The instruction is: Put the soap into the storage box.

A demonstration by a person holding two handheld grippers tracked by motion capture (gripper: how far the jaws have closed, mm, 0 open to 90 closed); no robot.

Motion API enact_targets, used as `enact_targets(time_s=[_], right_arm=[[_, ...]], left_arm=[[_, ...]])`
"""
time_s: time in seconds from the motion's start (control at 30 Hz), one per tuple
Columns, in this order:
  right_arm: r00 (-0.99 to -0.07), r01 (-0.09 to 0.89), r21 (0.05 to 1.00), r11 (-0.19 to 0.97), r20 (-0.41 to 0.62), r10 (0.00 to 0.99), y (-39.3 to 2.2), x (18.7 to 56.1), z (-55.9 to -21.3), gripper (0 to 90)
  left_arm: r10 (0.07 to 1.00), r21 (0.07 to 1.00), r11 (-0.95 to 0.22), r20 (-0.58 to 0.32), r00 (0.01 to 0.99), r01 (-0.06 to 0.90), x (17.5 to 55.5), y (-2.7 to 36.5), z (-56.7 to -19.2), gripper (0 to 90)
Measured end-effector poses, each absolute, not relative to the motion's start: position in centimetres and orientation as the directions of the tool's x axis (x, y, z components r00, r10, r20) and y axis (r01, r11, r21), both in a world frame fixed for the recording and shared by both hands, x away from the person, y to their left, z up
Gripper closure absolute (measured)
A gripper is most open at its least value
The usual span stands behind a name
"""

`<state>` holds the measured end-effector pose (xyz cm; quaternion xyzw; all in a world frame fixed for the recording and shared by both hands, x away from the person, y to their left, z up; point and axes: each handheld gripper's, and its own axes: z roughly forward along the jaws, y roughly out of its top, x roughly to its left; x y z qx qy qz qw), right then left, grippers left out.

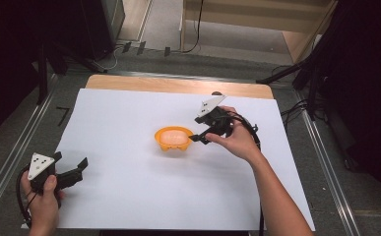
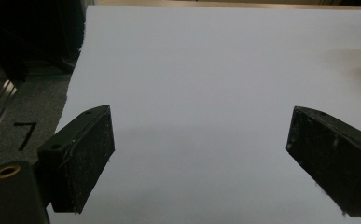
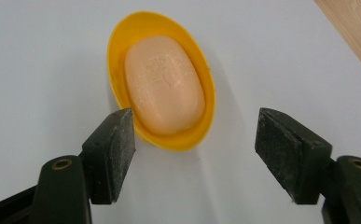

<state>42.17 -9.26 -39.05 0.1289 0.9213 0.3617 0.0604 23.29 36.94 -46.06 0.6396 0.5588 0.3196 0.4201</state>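
An oval yellow soap dish (image 1: 174, 145) (image 3: 116, 56) rests on the white sheet near the table's middle, and a pale peach bar of soap (image 1: 173, 137) (image 3: 164, 84) lies in it. My right gripper (image 1: 196, 139) (image 3: 194, 151) hovers just right of the dish, open, with nothing between its pads; the dish's near end sits just beyond its jaws. At the near left of the sheet a hand holds my left gripper (image 1: 79, 169) (image 2: 200, 161), whose jaws stand wide open over bare paper.
A white paper sheet (image 1: 129, 187) covers the wooden table (image 1: 178, 84). Metal rails (image 1: 11, 157) run along both sides. Cables and dark stands (image 1: 311, 88) are beyond the far right corner.
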Motion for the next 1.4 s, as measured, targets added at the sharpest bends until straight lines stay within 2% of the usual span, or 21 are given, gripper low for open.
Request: enact_targets(time_s=[0.3,0.47,0.63,0.7,1.0,1.17,1.27,1.33,1.4], right_arm=[[-0.937,0.256,0.694,0.673,0.008,0.349,-12.3,41.6,-39.2,29.9],[-0.894,0.324,0.712,0.623,0.014,0.448,-13.5,40.9,-39.5,23.5],[-0.860,0.378,0.719,0.583,0.039,0.509,-14.5,40.3,-39.8,18.6],[-0.851,0.395,0.715,0.577,0.048,0.522,-14.8,40.1,-39.9,14.0],[-0.787,0.456,0.722,0.521,0.054,0.615,-16.5,39.0,-40.6,13.3],[-0.769,0.486,0.724,0.490,0.087,0.634,-17.4,38.5,-41.0,9.0],[-0.758,0.474,0.734,0.485,0.060,0.649,-17.9,38.0,-41.4,8.3],[-0.753,0.491,0.723,0.486,0.071,0.654,-18.1,37.8,-41.6,4.0],[-0.750,0.492,0.729,0.476,0.077,0.657,-18.4,37.5,-41.8,3.5]], left_arm=[[0.984,0.894,-0.023,-0.059,0.169,0.447,23.3,36.9,-46.1,8.3],[0.984,0.894,-0.023,-0.058,0.167,0.448,23.3,36.9,-46.1,8.3],[0.984,0.894,-0.022,-0.059,0.167,0.447,23.3,36.9,-46.1,8.3],[0.984,0.894,-0.022,-0.059,0.166,0.447,23.3,36.9,-46.1,8.3],[0.985,0.893,-0.025,-0.056,0.166,0.449,23.3,36.9,-46.0,8.3],[0.985,0.893,-0.026,-0.055,0.165,0.449,23.3,36.9,-46.0,8.3],[0.985,0.893,-0.025,-0.055,0.165,0.449,23.3,36.9,-46.1,8.3],[0.985,0.893,-0.025,-0.055,0.164,0.449,23.3,36.9,-46.0,8.3],[0.985,0.893,-0.027,-0.053,0.165,0.449,23.3,36.9,-46.0,8.3]])
